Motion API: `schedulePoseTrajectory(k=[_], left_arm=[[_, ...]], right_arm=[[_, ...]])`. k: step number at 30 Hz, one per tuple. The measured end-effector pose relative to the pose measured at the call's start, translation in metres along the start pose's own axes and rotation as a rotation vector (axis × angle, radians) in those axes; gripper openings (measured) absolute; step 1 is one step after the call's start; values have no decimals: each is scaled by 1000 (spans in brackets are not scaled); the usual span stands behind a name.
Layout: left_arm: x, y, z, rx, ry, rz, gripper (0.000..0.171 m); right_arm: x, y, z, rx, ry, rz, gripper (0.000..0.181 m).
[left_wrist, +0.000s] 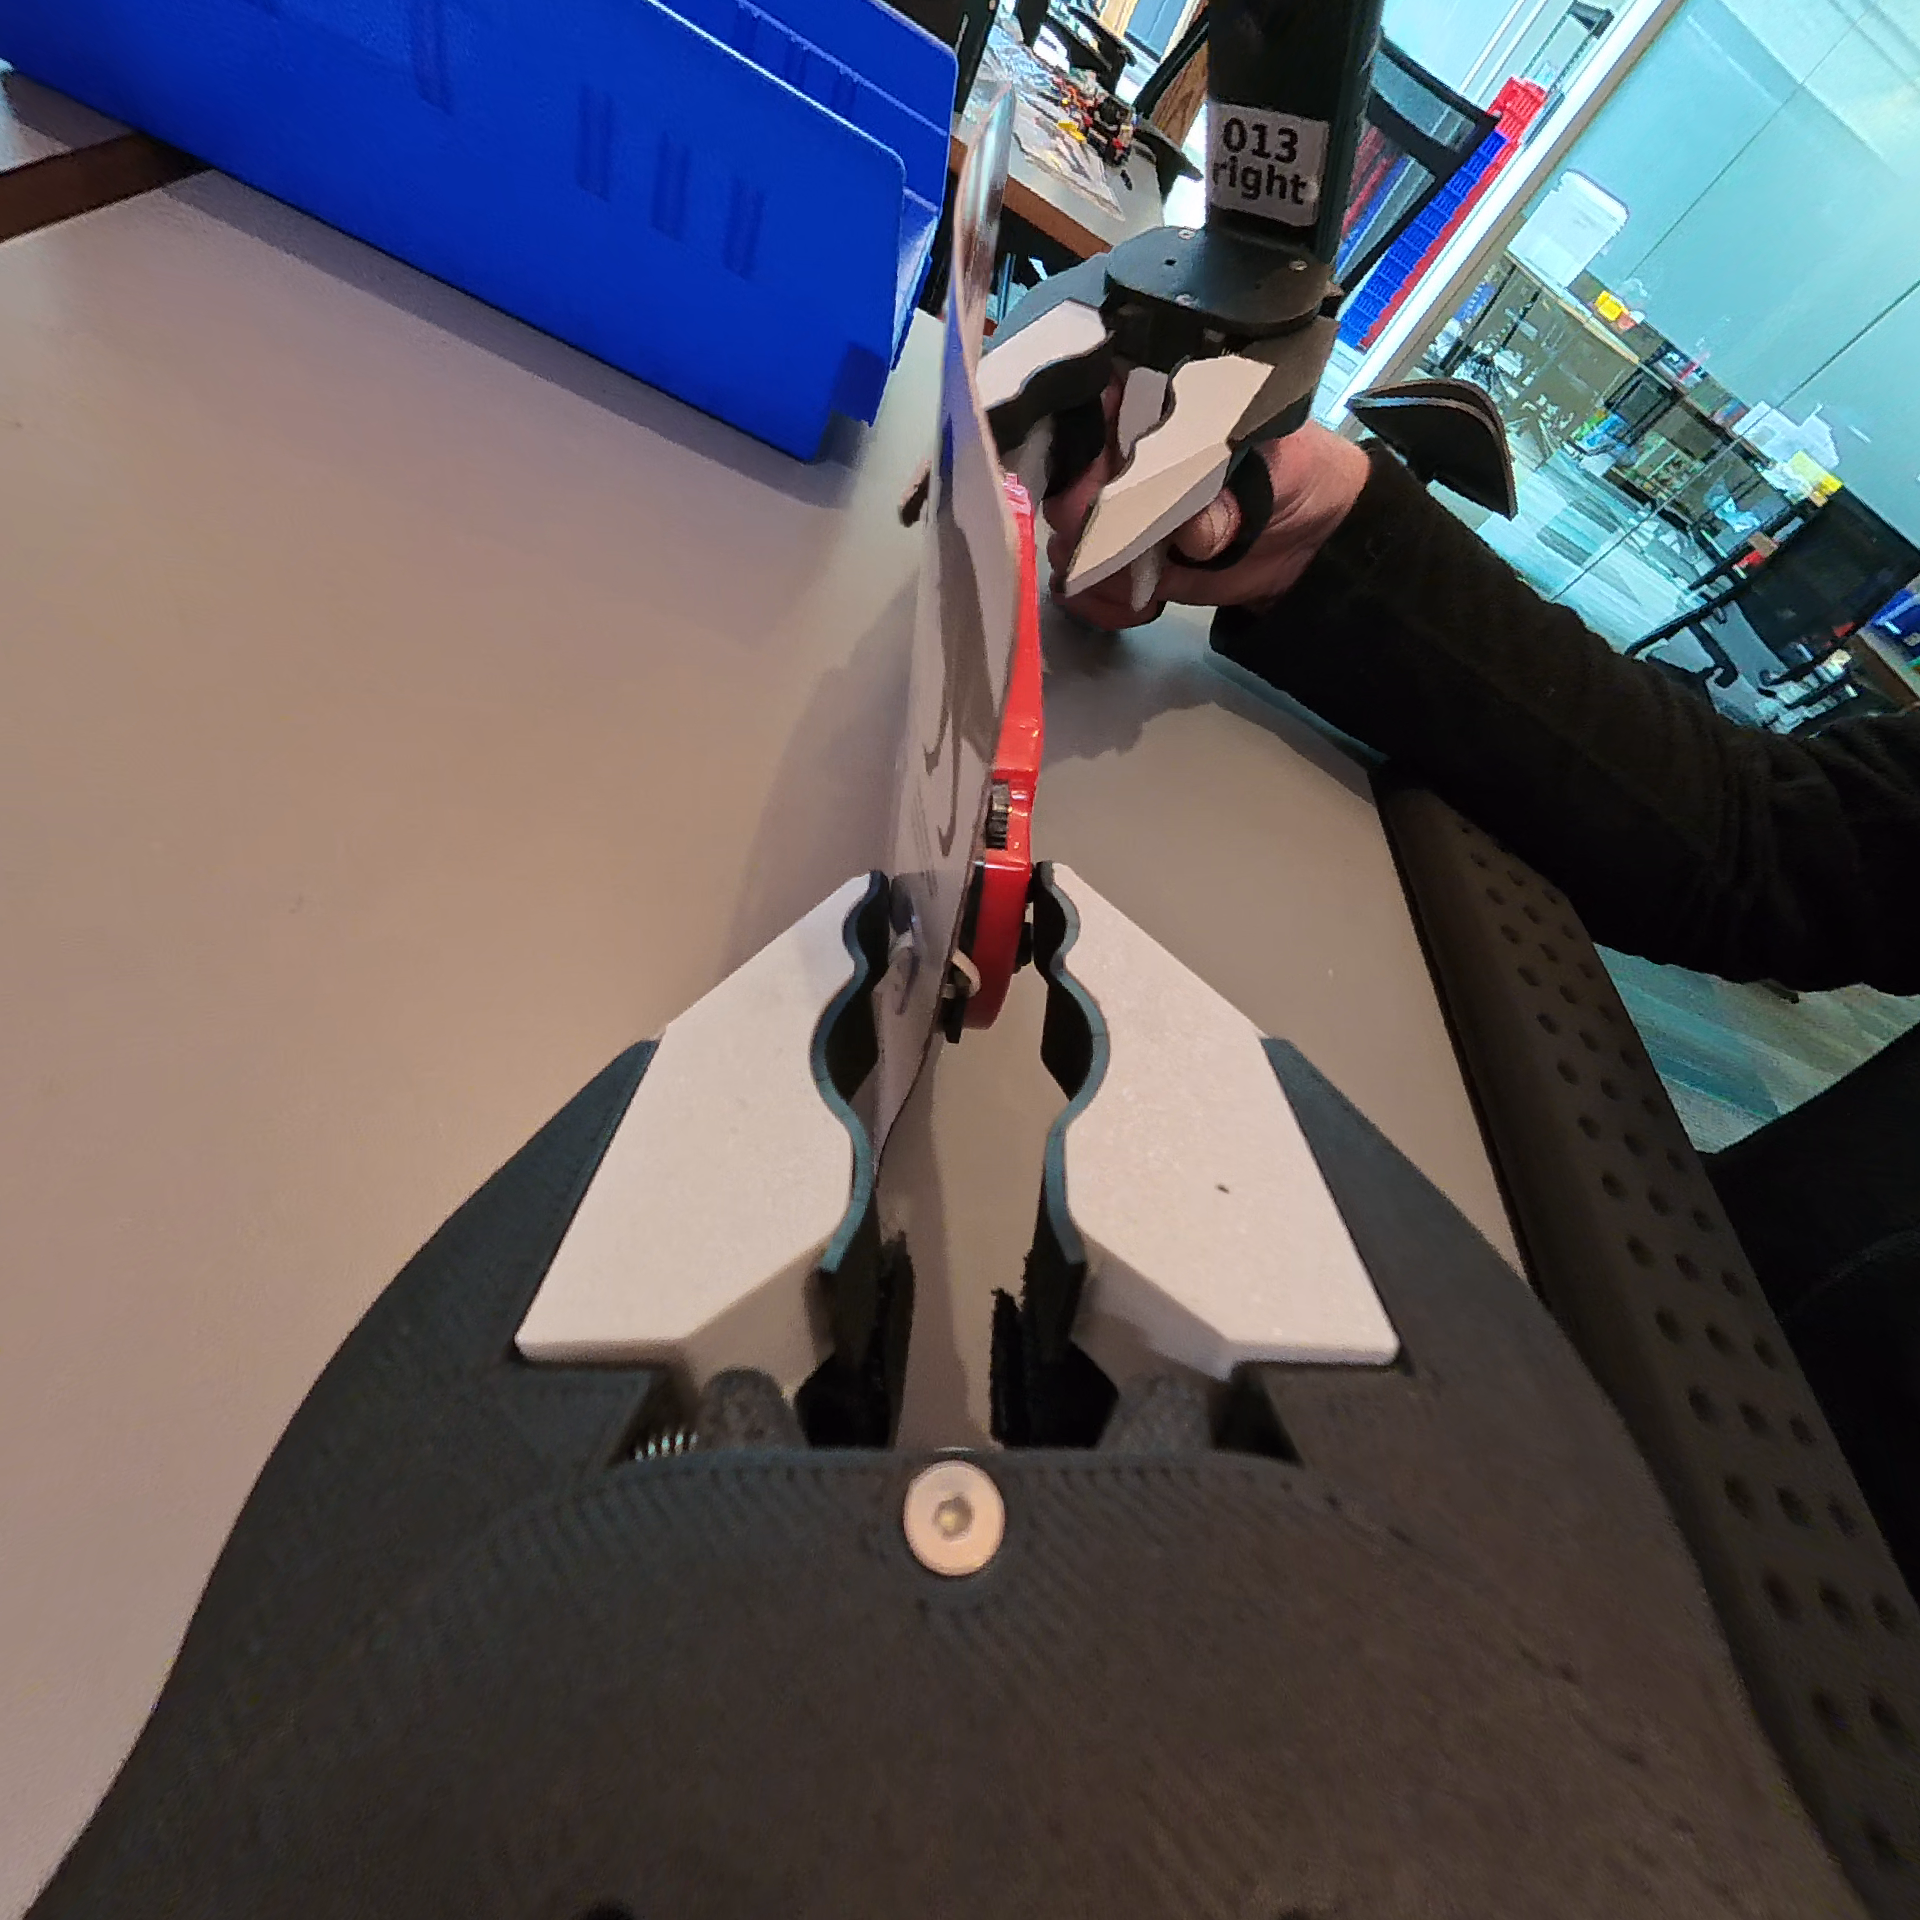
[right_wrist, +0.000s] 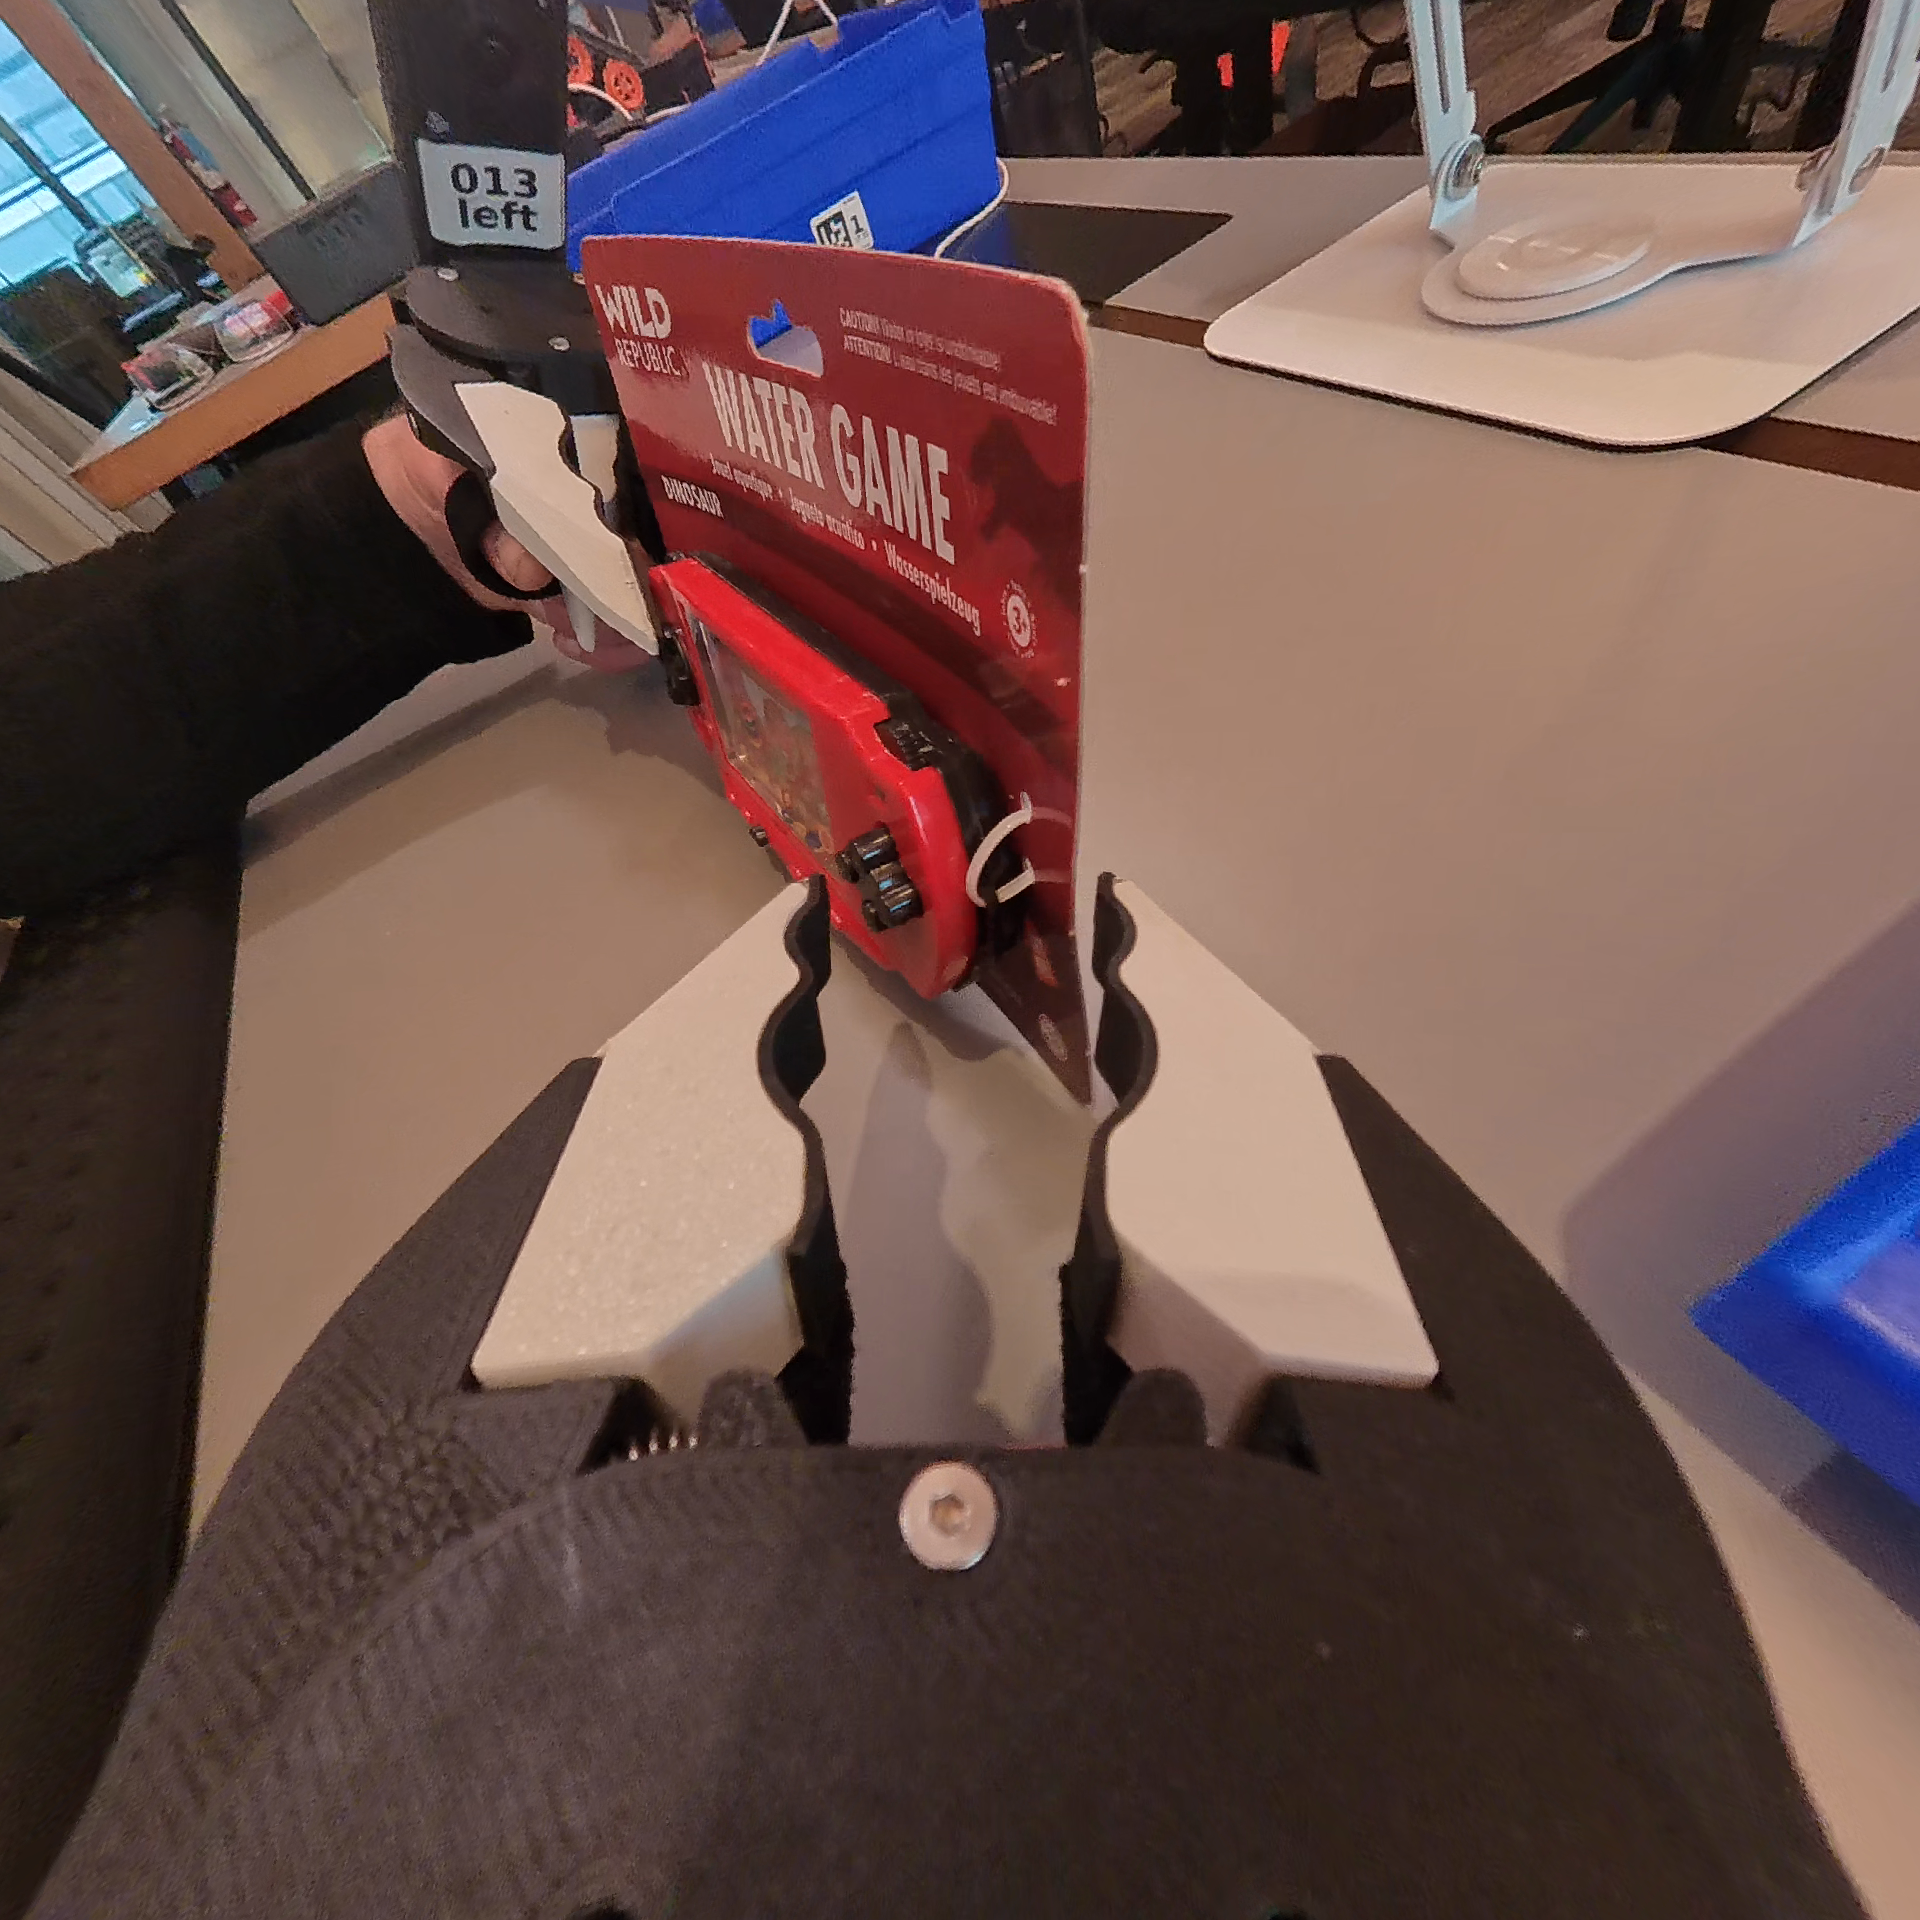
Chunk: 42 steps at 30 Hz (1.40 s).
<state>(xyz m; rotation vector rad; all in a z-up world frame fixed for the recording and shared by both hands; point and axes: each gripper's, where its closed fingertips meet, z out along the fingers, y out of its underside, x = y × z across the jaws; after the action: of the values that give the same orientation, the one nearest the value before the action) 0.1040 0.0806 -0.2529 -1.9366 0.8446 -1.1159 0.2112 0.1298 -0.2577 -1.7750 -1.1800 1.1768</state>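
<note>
A red handheld water-game toy (right_wrist: 831, 748) is tied to a red backing card (right_wrist: 862, 436) that stands on edge on the grey table (right_wrist: 1403, 727). My right gripper (right_wrist: 961, 899) is shut on the near end, one finger against the toy and the other against the card. My left gripper (left_wrist: 961, 894) is shut on the opposite end, clamping the toy (left_wrist: 1003, 914) and the card's white back (left_wrist: 956, 644). Each view shows the other gripper at the far end: a right finger (left_wrist: 1164, 468) and a left finger (right_wrist: 561, 520), one finger on each side of the card.
Blue plastic bins (left_wrist: 520, 208) stand on the table beside the card, and another blue bin (right_wrist: 1818, 1351) is at the right. A white stand on a pale mat (right_wrist: 1538, 270) is at the back right. A black perforated chair (left_wrist: 1662, 1247) and a dark sleeve (left_wrist: 1558, 727) are at the table edge.
</note>
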Motion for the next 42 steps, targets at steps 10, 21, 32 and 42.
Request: schedulePoseTrajectory(k=[10,21,32,42], left_arm=[[0,4,-8,-33,35,-24,25],[-5,1,-8,-17,34,-52,27],[-5,1,-6,-24,32,-57,27],[-4,0,-6,-24,26,-55,27]], right_arm=[[-10,0,11,-14,-48,-23,36],[-10,2,11,-34,-60,4,28],[-8,1,10,-17,-58,30,35],[-9,1,9,-23,-62,30,37]])
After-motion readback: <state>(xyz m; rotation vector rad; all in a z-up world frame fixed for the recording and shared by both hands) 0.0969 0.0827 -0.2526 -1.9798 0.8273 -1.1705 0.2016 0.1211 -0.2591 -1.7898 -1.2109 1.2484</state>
